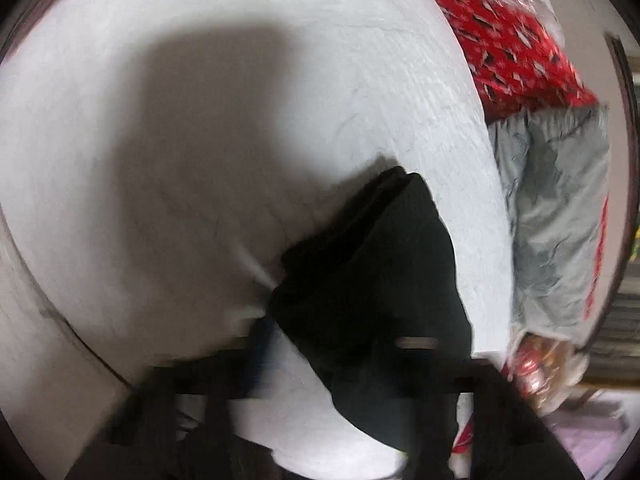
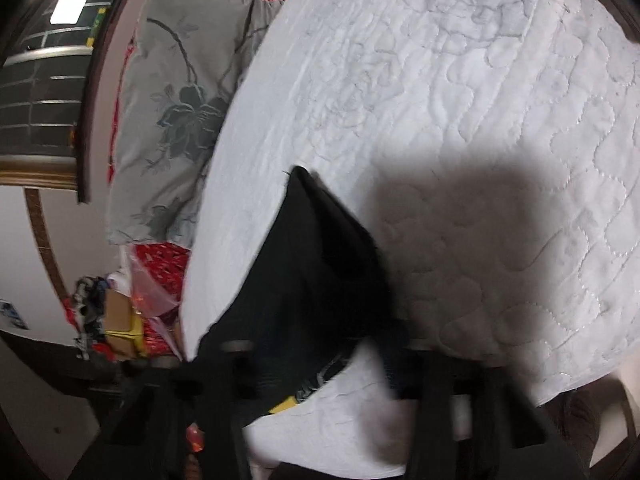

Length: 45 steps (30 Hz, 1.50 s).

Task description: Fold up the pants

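Black pants (image 1: 372, 280) lie on a white quilted bed (image 1: 200, 120), running from my left gripper (image 1: 332, 364) up to a pointed end. The left view is blurred; the jaws stand wide apart, with the cloth draped over the right finger (image 1: 416, 344). In the right wrist view the pants (image 2: 312, 272) stretch from my right gripper (image 2: 320, 348) up to a point on the bed (image 2: 460, 100). Its jaws also stand apart, with cloth lying between them. A yellow tag (image 2: 282, 405) shows at the waistband.
A grey floral pillow (image 2: 176, 120) and red patterned bedding (image 1: 516, 40) lie along the bed's edge. A plastic bag and clutter (image 2: 120, 312) sit beside the bed. A window with bars (image 2: 44, 92) is at far left.
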{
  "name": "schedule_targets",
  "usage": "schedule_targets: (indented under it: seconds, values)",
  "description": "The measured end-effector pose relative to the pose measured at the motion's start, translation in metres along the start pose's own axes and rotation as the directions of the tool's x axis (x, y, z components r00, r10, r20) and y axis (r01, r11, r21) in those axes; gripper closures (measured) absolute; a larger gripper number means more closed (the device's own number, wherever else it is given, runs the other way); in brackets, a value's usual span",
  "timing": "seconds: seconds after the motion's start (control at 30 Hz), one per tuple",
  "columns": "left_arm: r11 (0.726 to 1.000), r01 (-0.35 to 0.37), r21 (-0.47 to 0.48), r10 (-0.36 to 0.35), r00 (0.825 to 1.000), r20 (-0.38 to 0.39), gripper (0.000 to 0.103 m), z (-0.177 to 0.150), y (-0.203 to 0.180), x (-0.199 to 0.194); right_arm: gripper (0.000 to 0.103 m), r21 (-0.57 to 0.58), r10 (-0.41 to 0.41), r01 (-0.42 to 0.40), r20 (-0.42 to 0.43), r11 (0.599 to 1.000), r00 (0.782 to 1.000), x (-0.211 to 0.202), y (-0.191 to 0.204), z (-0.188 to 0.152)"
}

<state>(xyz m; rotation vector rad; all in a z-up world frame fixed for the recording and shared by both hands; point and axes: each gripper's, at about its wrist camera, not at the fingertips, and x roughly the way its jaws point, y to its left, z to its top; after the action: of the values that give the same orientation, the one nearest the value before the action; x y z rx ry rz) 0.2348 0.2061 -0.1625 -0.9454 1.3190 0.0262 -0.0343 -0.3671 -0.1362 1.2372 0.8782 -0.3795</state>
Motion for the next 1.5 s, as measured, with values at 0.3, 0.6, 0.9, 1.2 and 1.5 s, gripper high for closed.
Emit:
schedule_targets:
  seconds: [0.3,0.6,0.9,1.2,1.5]
  values:
    - [1.000,-0.014,0.020,0.015,0.997,-0.077,0.085,-0.021,-0.008,0.006,0.096,-0.254,-0.035,0.049,0.057,0.966,0.998,-0.042,0.049,0.036]
    - [0.996,-0.020,0.083,0.029,0.994,-0.103,0.064,-0.020,-0.014,0.003,0.089,-0.168,-0.103,0.103,0.007,0.980,0.995,-0.016,-0.010,0.024]
    - [0.985,-0.003,0.171,0.009,0.999,-0.034,0.046,-0.038,-0.026,-0.040,0.066,-0.127,-0.062,0.074,0.091,0.989,0.994,-0.076,-0.014,0.038]
    - [0.952,-0.073,0.296,0.048,0.995,0.091,0.031,-0.021,-0.062,-0.101,0.060,-0.206,-0.059,0.074,0.081,0.976,0.995,-0.049,0.017,0.051]
    - [0.915,-0.120,0.386,0.147,0.988,-0.040,0.031,0.006,-0.112,-0.047,0.057,-0.254,-0.103,0.117,0.067,0.960,0.992,-0.024,0.037,0.069]
